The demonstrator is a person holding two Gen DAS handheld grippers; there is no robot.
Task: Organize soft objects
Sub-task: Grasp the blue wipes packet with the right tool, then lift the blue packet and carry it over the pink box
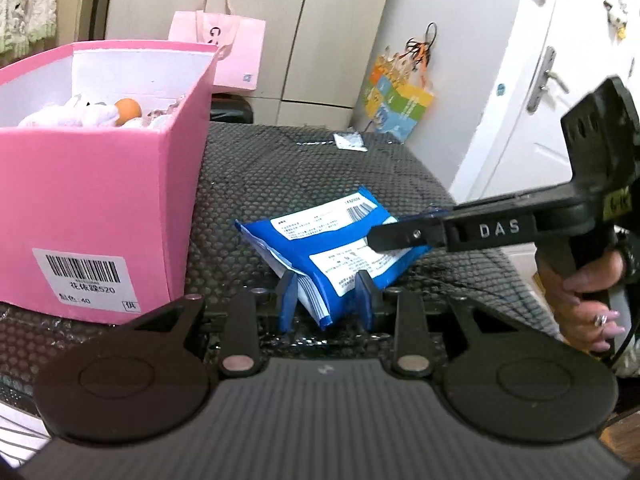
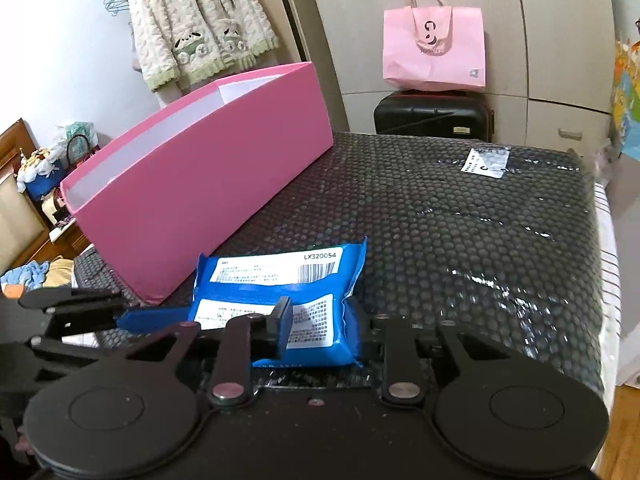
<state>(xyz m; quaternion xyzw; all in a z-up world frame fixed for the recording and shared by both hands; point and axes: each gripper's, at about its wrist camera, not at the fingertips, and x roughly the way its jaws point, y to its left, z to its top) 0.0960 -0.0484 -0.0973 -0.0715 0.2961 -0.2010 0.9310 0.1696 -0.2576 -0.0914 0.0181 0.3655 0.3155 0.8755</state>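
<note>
Nearest, the left gripper (image 1: 327, 300) pinches the near corner of the blue packet (image 1: 320, 248), its blue pads tight against it. The right gripper (image 2: 320, 328) has its jaws narrowly closed on the packet's other end. The packet lies on the black bubble-wrapped surface (image 2: 460, 240), just right of the pink box (image 1: 100, 208), which holds white soft items. Farther off, a pink bag (image 2: 434, 48) hangs.

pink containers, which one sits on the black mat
The open pink box with the barcode label rests on the mat. The pink handled bag stands behind, on the dark suitcase.
</note>
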